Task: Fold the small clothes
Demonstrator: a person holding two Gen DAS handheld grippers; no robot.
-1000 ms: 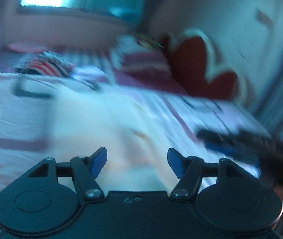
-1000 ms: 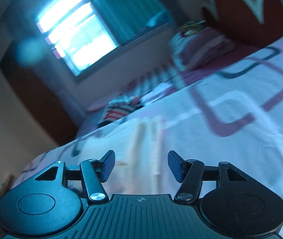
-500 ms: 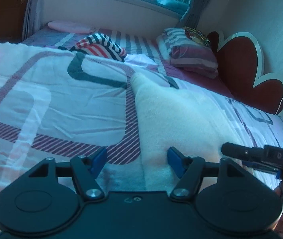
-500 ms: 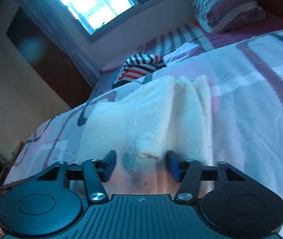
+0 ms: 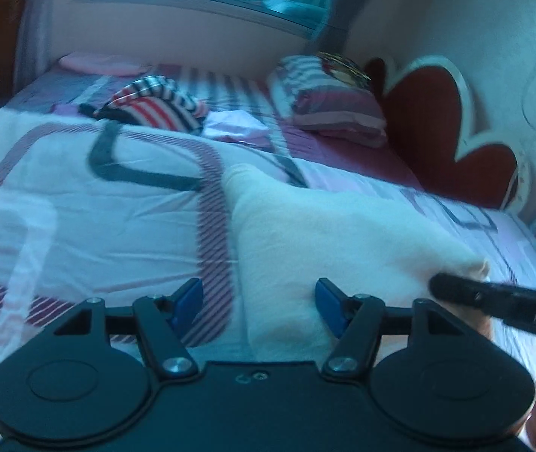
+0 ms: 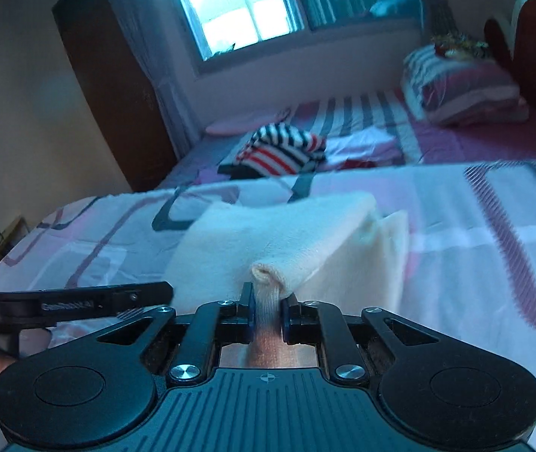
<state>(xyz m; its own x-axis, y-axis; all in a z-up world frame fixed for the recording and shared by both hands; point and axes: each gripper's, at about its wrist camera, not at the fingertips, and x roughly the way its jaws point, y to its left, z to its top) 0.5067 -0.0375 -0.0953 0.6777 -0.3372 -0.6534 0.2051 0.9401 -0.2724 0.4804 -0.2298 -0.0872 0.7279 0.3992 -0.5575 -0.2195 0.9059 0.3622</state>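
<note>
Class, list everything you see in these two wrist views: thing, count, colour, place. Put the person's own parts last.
cream cloth: one, cream, on the bedspread, near edge pinched by the right tongs
bedspread: one, white with purple and grey bands, covering the bed
striped garment: one, red, white and dark, bunched farther up the bed
pillow: one, striped purple and white, by the headboard
headboard: one, dark red, scalloped
window: one, bright, far wall
left tongs: open, over the cloth's edge
right tongs: have just closed on the cloth
</note>
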